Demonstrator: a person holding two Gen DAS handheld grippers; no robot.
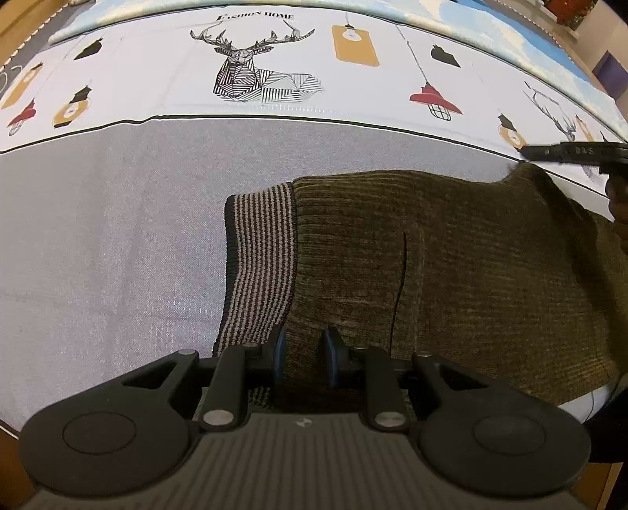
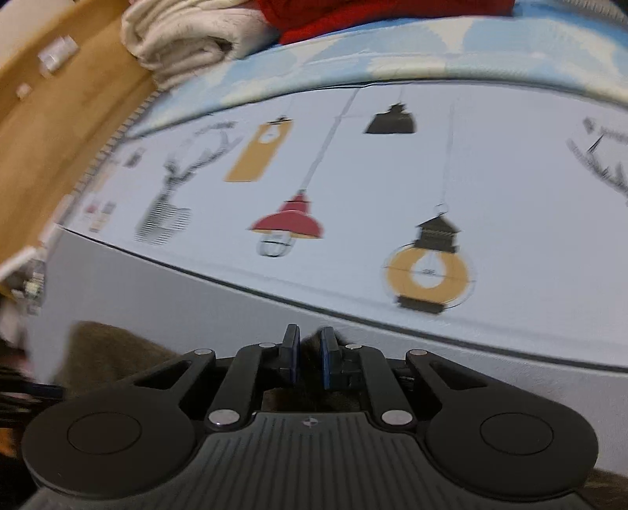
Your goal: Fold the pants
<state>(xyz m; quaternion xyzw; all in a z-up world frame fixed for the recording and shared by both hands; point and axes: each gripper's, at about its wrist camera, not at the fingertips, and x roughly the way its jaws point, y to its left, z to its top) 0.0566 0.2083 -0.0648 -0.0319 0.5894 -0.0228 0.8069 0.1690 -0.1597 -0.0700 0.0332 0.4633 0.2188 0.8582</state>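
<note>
Olive-brown ribbed knit pants (image 1: pixel 451 255) lie on the grey band of the bedsheet (image 1: pixel 98 235), with their striped waistband (image 1: pixel 259 259) to the left. My left gripper (image 1: pixel 304 345) points down at the near edge beside the waistband and is shut on a fold of the fabric. The right gripper (image 1: pixel 526 155) comes in from the right edge and pinches the far right corner of the pants, which is pulled up into a peak. In the right wrist view my right gripper (image 2: pixel 309 353) has brown fabric pinched between its blue pads, and more of the pants (image 2: pixel 106 345) shows at lower left.
The sheet's white part carries a printed deer (image 1: pixel 251 66) and lamp pictures (image 2: pixel 288 225). A folded cream towel (image 2: pixel 184 39) and a red cloth (image 2: pixel 353 15) lie at the far side of the bed. A wooden surface (image 2: pixel 59 117) runs along the left.
</note>
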